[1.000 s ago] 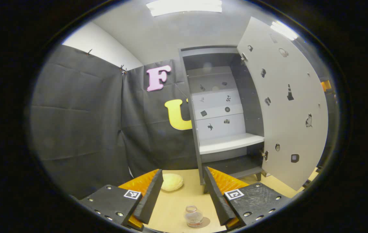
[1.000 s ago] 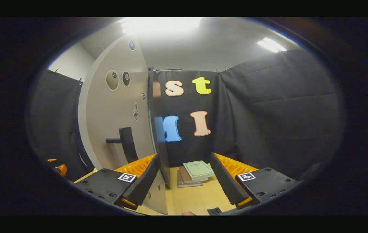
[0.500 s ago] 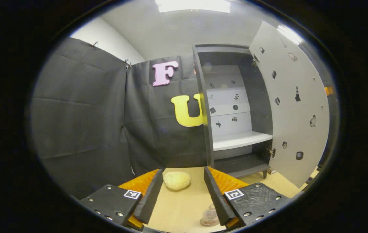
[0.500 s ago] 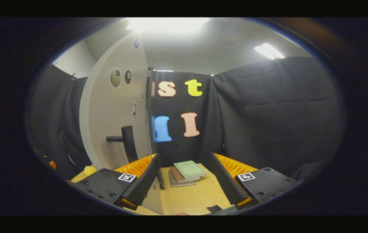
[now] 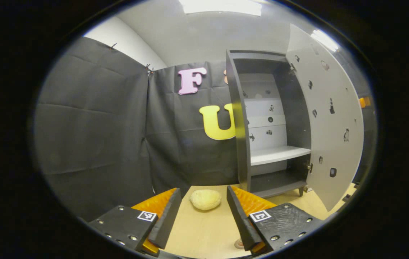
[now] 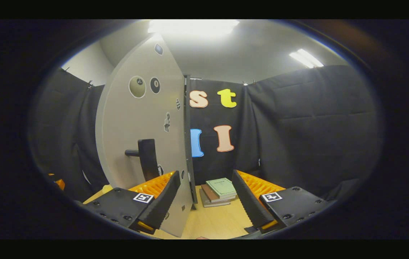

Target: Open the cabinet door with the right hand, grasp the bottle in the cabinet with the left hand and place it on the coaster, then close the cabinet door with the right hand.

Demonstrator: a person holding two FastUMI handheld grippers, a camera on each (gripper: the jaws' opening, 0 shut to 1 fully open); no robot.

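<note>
So the left gripper (image 5: 200, 216) is hanging low over the table (image 5: 204, 230) with its fingers spread and gripping nothing. The bottle (image 5: 239, 244) is just peeking out beside its right finger, looks like it's sitting on the coaster, though I can't quite tell. The right gripper (image 6: 206, 201) is also spread wide, straddling the edge of the cabinet door (image 6: 143, 136), probably lining up to push it shut, since the cabinet (image 5: 269, 122) is standing wide open.

The left tool (image 5: 201, 216) is held level with its fingers spread wide and empty (nothing between them); the right tool (image 6: 206, 201) likewise gapes open, gripping nothing.
</note>
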